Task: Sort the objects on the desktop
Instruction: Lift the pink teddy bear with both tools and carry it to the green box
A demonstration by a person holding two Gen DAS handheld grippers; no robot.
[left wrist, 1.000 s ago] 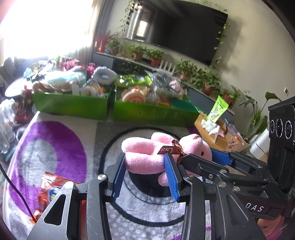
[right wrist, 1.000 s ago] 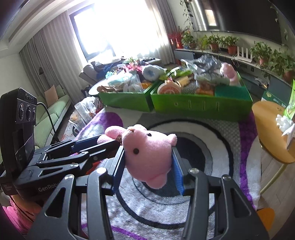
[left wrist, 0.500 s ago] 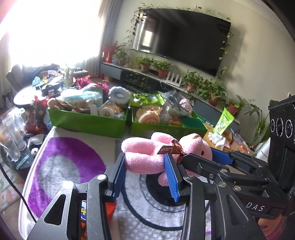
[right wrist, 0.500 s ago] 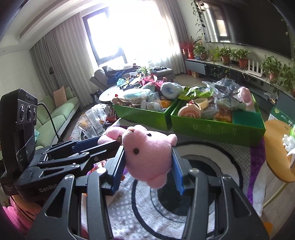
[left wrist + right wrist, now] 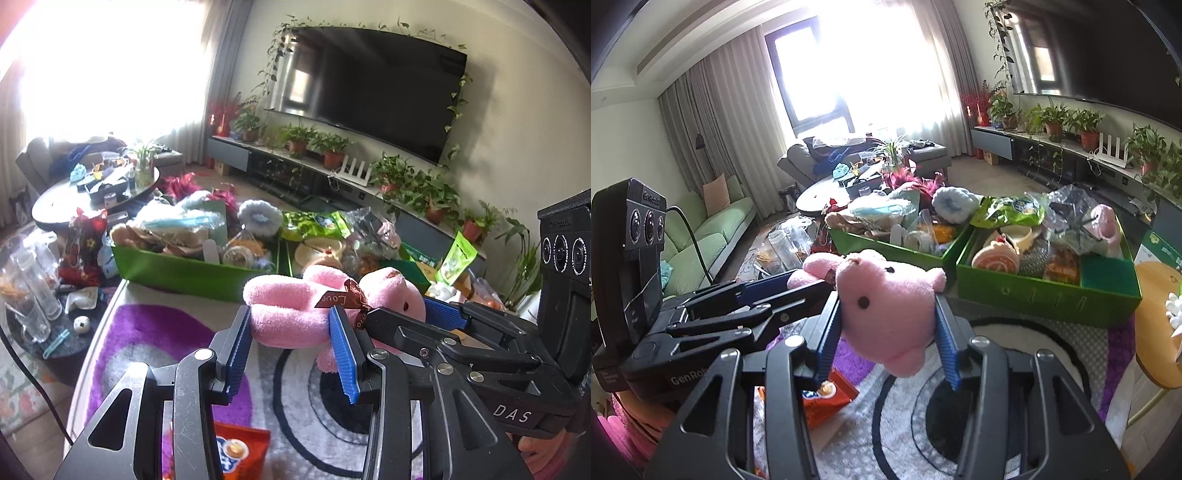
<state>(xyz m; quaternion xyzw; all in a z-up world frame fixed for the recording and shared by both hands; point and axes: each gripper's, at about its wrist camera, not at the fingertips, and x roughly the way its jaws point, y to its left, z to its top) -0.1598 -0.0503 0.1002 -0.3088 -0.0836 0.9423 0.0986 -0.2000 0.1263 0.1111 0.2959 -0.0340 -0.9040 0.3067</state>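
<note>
Spanning both, the pink plush pig (image 5: 295, 317) sits clamped between left claw (image 5: 291, 343) and right claw (image 5: 886, 332).

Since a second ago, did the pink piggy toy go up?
Yes. The pink plush pig, held by both grippers, rose: in the left wrist view the green boxes sit lower, nearly level with it.

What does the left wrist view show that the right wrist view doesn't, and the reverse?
Left wrist only: the brown ribbon at the pink plush toy's neck, and the whole television. Right wrist only: the toy's face, the green sofa. Both: the left gripper and right gripper clamped on the toy, the two green bins, the orange snack packet.
</note>
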